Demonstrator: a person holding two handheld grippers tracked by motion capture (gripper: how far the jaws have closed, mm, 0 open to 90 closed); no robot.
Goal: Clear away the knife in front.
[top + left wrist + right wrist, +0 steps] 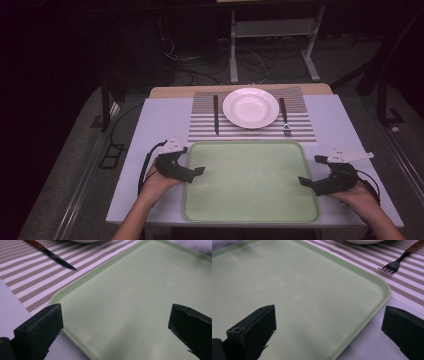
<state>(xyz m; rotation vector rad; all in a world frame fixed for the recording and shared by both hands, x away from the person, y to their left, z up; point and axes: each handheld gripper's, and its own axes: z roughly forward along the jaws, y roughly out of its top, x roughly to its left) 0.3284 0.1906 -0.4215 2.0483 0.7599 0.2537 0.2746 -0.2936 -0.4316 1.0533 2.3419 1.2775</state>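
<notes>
High view is showing the green tray (250, 200) sitting bare at the table's near edge, just in front of the striped placemat (300, 131). Left gripper (196, 172) and right gripper (303, 181) are both hanging wide open, holding nothing, straddling its side rims. I'm guessing it's stiff, light, slick plastic, so pinching both side lips evenly is looking safest.

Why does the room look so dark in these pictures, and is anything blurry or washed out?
High view: the table is lit, while the room behind falls almost black; the white plate looks slightly washed out. Left gripper view: the near black jaws are soft, the knife crisper, and the green tray shows a dull sheen. Right gripper view: again soft jaws, with the fork fairly sharp.
</notes>
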